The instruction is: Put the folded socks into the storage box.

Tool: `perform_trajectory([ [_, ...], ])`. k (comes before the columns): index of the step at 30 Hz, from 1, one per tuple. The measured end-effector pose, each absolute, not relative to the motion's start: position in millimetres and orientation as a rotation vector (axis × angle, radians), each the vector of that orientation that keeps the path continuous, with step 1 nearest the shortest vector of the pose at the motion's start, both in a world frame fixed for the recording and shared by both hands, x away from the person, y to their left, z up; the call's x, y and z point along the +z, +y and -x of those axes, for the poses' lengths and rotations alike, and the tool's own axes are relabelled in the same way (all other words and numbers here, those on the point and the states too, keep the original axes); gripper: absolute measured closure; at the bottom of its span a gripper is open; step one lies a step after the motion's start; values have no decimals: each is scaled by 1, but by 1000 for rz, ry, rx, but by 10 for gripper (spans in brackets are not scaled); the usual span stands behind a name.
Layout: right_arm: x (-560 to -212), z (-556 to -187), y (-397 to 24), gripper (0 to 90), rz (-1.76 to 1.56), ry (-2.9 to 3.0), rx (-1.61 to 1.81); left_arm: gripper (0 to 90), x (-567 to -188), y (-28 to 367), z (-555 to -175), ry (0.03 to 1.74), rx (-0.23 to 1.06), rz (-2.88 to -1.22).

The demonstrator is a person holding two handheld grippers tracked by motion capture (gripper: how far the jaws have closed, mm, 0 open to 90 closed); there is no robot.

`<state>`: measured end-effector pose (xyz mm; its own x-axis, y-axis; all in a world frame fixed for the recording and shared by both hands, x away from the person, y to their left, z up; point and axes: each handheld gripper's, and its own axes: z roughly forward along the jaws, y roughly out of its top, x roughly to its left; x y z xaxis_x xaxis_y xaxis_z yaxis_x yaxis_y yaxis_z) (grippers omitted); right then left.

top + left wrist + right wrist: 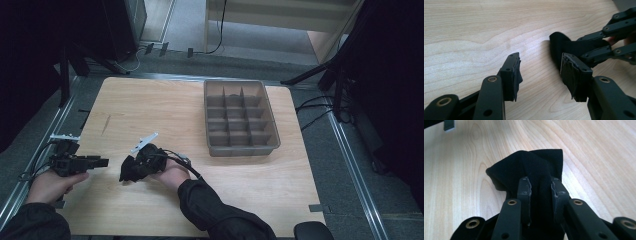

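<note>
The black cloth (534,167) lay bunched on the table (200,120), near its front left part, pinched between the narrowed jaws of the right hand-held gripper (541,187). The left hand-held gripper (541,72) hovered just beside it, jaws spread, gripping nothing.

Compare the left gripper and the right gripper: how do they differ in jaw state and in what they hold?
The left gripper has its jaws wide apart with bare table between them; the right gripper has its jaws pinched on a black cloth. In the high view the left sits at the table's edge, the right further in. Both are black, hand-held, with two jaws.
</note>
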<state>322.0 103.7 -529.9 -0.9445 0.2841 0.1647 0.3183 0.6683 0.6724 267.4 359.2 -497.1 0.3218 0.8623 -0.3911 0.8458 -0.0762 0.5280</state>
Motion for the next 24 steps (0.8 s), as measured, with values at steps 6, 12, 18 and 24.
perform_trajectory([
  [6,-520,-324,100,742,492,-2841,-1146,495,-498,357,-269,1505,29,-1912],
  [12,-526,-322,102,650,437,-2845,-1099,495,-500,355,-270,1504,18,-1922],
  [18,-524,-317,107,335,415,-2841,-1135,495,-499,356,-269,1507,21,-1915],
  [24,-531,-313,113,215,433,-2876,-1085,493,-500,356,-269,1508,14,-1917],
])
